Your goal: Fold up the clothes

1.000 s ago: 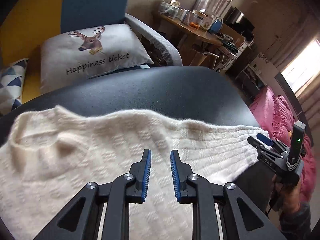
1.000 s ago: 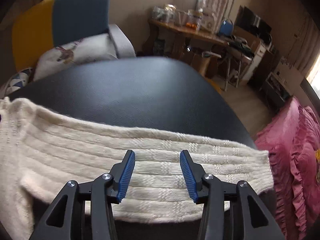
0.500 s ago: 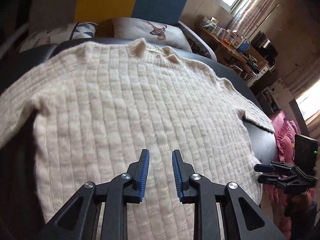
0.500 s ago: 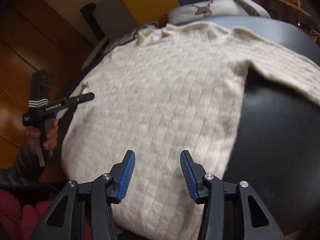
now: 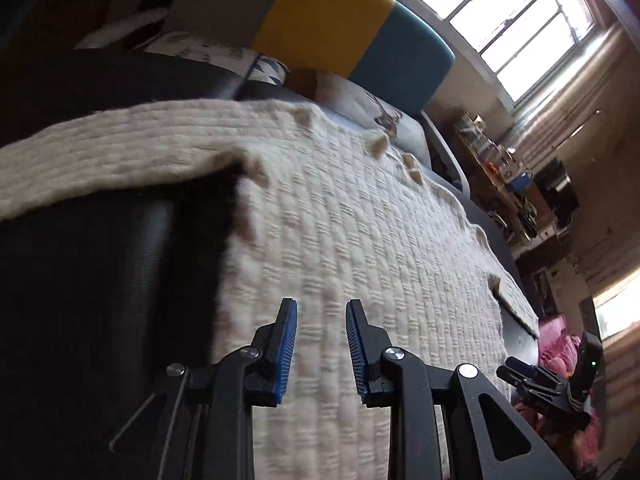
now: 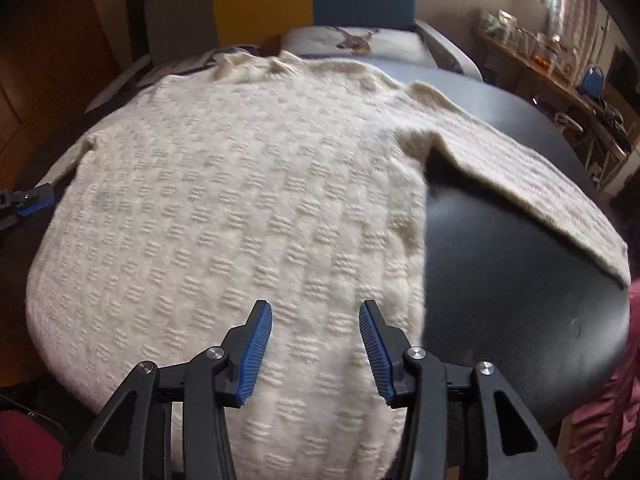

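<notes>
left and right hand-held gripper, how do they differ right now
The left hand-held gripper has its jaws set narrower than the right hand-held gripper. The left sits by the sweater's left edge, the right nearer its right edge. Both are open, holding nothing, over the sweater's lower part.

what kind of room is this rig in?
Most likely a lived-in home room, perhaps a bedroom or studio: a cream sweater spread on a dark padded surface, a sofa with a deer-print cushion, a cluttered wooden desk by the window.
</notes>
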`<state>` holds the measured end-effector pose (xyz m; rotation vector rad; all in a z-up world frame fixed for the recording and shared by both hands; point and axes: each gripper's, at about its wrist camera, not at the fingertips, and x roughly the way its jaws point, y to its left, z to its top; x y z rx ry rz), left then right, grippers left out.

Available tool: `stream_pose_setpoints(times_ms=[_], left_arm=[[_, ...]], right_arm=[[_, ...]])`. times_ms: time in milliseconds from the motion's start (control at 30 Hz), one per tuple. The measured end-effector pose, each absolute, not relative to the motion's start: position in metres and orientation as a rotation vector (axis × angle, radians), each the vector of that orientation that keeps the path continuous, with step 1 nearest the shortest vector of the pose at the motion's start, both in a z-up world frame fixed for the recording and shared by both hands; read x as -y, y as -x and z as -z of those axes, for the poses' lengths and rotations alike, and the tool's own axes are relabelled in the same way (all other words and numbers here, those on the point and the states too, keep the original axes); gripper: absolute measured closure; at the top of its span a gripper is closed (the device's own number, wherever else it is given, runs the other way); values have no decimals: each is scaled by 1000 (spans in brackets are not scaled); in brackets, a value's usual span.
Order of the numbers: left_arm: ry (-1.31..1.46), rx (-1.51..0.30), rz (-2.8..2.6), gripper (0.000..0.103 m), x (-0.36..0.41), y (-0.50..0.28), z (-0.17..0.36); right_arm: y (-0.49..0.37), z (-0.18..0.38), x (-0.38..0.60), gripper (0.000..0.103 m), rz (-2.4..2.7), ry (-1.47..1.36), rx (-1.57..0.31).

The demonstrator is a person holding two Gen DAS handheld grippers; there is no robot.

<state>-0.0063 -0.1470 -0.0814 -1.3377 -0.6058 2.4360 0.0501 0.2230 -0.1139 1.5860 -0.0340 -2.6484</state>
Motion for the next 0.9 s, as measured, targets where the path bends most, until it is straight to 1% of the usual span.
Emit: stream_pose_setpoints(times_ms=[67,167,267,400,500,533,567,600,667,800,833,900], left_arm=[[1353,586,-2465,77,170,-10,84],[1388,565,-2453,77,185,-33,92],[1406,547,-2404,77,180,-55,102],[1455,478,-2415,77,170,-68,108],[1490,426,-2423,93,163,-77,112],[1502,408,-2425,94,160,-80,113],[1514,391,-2427,94,158,-84,114],[1526,373,-2429,96,155,-87,116],[1555,358,-2429,96,154,-90,120],[1454,469,-2439,95,161,-86,95],[1410,498,-2446,94,164,-84,87],[1368,506,-2458,92,160,-72,80]], right_arm=[[-48,104,-197,55,2620,-1496,-9],[-35,102,-155,55,2543,-1438,-61],[-22,105,-118,55,2463,-1403,-79],[-11,114,-84,55,2392,-1372,-132],[-7,128,-73,52,2378,-1412,-185],[-7,136,-71,51,2383,-1447,-223],[-9,140,-71,47,2400,-1427,-233],[-10,142,-74,45,2414,-1401,-203],[-12,145,-80,42,2432,-1363,-140],[-12,145,-82,40,2432,-1345,-108],[-11,143,-81,39,2422,-1355,-112],[-6,135,-83,39,2414,-1344,-69]])
